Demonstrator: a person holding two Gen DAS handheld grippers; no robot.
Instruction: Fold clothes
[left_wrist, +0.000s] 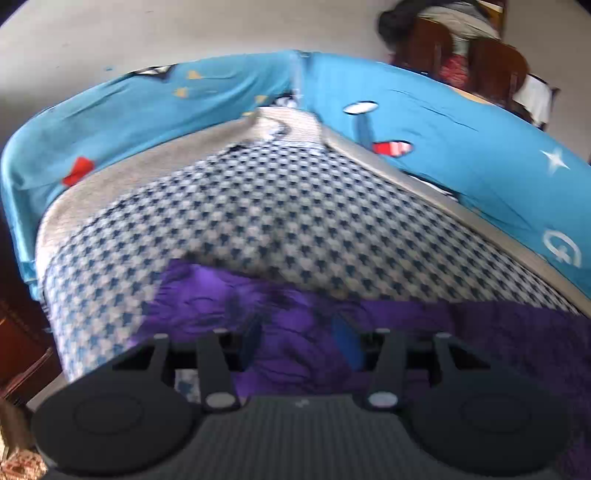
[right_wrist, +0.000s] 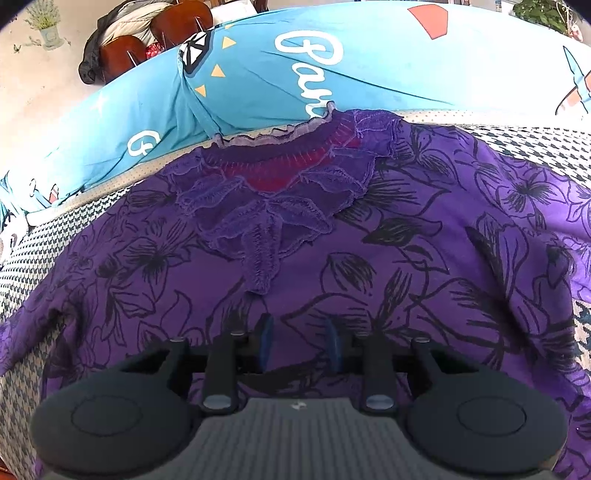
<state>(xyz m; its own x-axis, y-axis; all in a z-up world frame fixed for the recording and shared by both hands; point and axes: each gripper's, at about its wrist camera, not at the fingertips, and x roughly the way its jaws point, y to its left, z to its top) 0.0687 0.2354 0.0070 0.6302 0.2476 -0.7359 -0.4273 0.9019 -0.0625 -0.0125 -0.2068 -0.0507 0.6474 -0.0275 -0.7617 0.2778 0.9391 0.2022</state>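
Purple floral blouse spread flat on houndstooth-covered surface, neckline toward blue sheet, left gripper jaws parted over hem, gripping nothing, right gripper jaws narrow, pinching a blouse fold.

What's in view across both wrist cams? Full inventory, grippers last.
purple floral top: 1, purple with black flower print and a ruffled neckline, spread flat on the houndstooth cover.
houndstooth cover: 1, blue and white, under the top.
blue printed sheet: 1, bright blue with white lettering and red and yellow shapes, beyond the cover.
wooden chairs: 2, reddish brown, far side, clothing draped on them.
potted plant picture: 1, green and pale, on the wall, top left of the right view.
left gripper: 1, black with blue fingers, apart over the top's edge.
right gripper: 1, black with blue fingers, at the top's front; grip unclear.
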